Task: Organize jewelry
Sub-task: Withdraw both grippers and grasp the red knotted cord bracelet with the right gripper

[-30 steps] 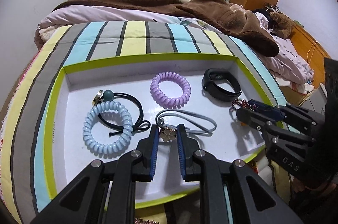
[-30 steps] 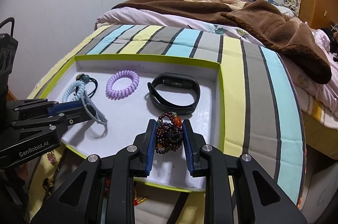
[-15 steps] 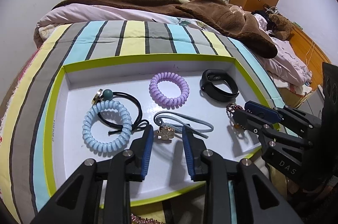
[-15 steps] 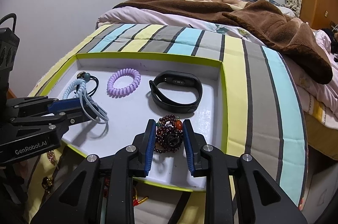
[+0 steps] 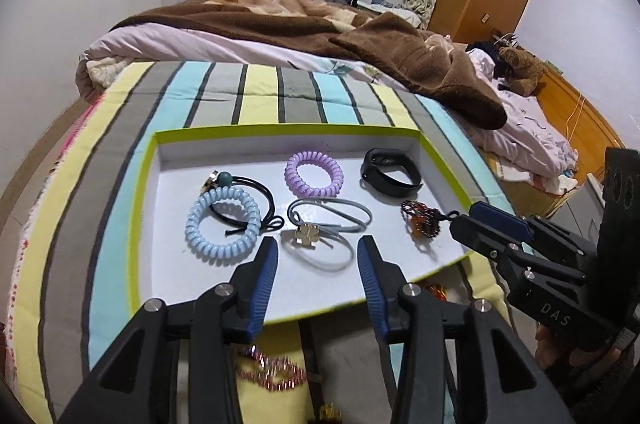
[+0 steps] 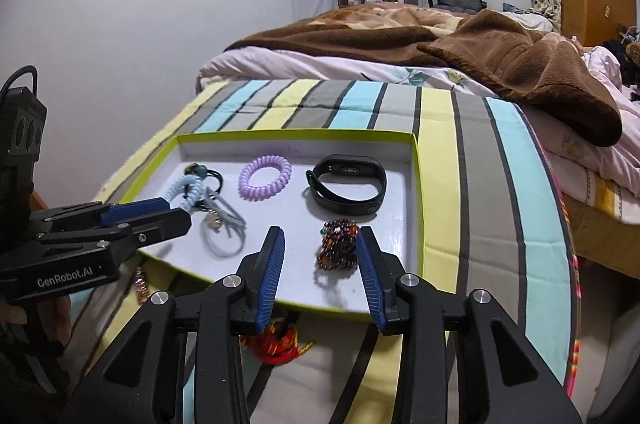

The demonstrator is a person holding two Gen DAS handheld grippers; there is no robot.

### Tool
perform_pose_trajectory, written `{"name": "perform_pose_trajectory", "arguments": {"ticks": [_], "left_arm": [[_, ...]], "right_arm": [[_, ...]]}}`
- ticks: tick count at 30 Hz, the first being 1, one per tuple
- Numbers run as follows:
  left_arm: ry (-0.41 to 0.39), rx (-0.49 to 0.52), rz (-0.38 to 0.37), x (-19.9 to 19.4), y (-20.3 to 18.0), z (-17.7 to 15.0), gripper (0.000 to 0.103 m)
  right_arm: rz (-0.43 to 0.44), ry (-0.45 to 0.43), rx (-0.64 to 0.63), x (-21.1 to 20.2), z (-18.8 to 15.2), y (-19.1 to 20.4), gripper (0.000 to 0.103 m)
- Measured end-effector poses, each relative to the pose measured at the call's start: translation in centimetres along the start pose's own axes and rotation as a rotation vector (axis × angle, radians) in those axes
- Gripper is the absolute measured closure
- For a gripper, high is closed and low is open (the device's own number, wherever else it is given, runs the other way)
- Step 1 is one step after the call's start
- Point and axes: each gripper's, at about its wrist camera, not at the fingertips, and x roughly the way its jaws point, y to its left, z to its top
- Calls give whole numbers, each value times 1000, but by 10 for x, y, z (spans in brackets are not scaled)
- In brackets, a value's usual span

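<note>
Left tongs (image 5: 316,256): jaws opening, nothing gripped, drawn back from the grey hair tie with gold clover charm (image 5: 320,232), clamped at the charm a second ago. Now lying free on the floor of the white tray with lime-green rim (image 5: 146,184), long axis slanting from the near loop up toward the far right, charm near the middle. Right tongs (image 6: 320,256): jaws likewise opening, spread wider than a second earlier, dark red beaded bracelet (image 6: 338,244) between the blue pads but loose, bunched in a heap at the tray's near right corner; previously pinched. Farther in: pale blue spiral hair tie (image 5: 222,224) overlapping a black hair tie with teal bead (image 5: 248,196) at left; purple spiral hair tie (image 5: 314,174) centre; black fitness band (image 5: 390,174) at right, long axis across the tray. Tray resting on a striped bed cover (image 5: 260,96); brown blanket (image 5: 320,24) beyond.
</note>
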Motion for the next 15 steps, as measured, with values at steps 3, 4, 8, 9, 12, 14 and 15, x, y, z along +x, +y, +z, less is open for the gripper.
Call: {"name": "perform_pose_trajectory", "arguments": {"ticks": [3, 4, 8, 9, 12, 14, 15], "left_arm": [[-27, -21, 4, -14, 4, -6, 58], [-35, -31, 2, -19, 4, -8, 58], [-66, -55, 2, -37, 8, -22, 57], [-72, -60, 2, -41, 9, -26, 57], [-77, -68, 0, -49, 12, -37, 57], [-79, -69, 16, -53, 13, -42, 57], [-81, -68, 22, -54, 13, -44, 57]], "right_arm": [[6, -13, 24, -11, -7, -1, 64], [12, -18, 30, -15, -10, -1, 64], [63, -21, 50, -25, -25, 3, 55], [73, -17, 51, -25, -28, 4, 55], [64, 20, 31, -20, -39, 11, 55], [61, 44, 18, -14, -42, 16, 55], [59, 46, 16, -12, -44, 17, 55]]}}
